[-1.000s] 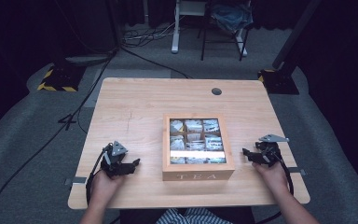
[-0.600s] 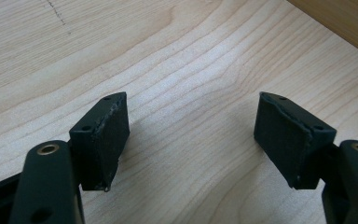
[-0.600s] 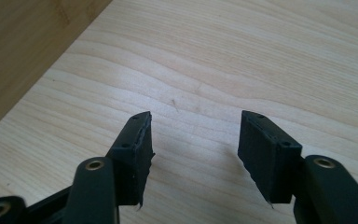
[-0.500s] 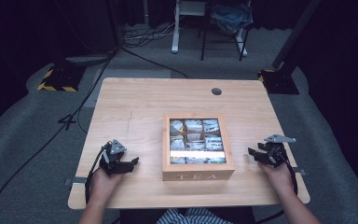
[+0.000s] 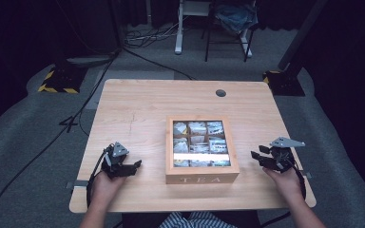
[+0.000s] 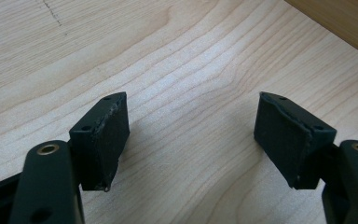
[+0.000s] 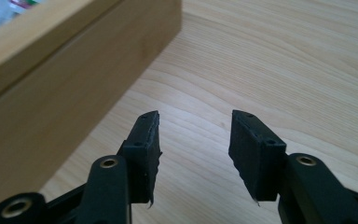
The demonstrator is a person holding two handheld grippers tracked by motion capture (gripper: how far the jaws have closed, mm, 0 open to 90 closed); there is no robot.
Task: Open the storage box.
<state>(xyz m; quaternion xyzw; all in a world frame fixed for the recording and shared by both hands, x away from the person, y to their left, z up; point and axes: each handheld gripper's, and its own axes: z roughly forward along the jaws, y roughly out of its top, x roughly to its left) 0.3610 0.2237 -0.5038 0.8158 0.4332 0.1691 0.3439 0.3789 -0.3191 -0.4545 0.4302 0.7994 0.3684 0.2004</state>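
Tea box point(image 5: 202, 178) mid-table point(image 5: 138, 109), between both claws, untouched.

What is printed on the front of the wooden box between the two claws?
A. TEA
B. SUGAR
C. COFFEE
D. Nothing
A: the high view shows the letters TEA on the front wall of the wooden box, which lies on the table with its packet-filled compartments visible from above.

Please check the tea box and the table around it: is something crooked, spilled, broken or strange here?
Nothing stands out. The wooden tea box sits square on the table, lid closed, sachets in tidy compartments. The white band across its window looks like glare. The left gripper and right gripper hold nothing, jaws apart.
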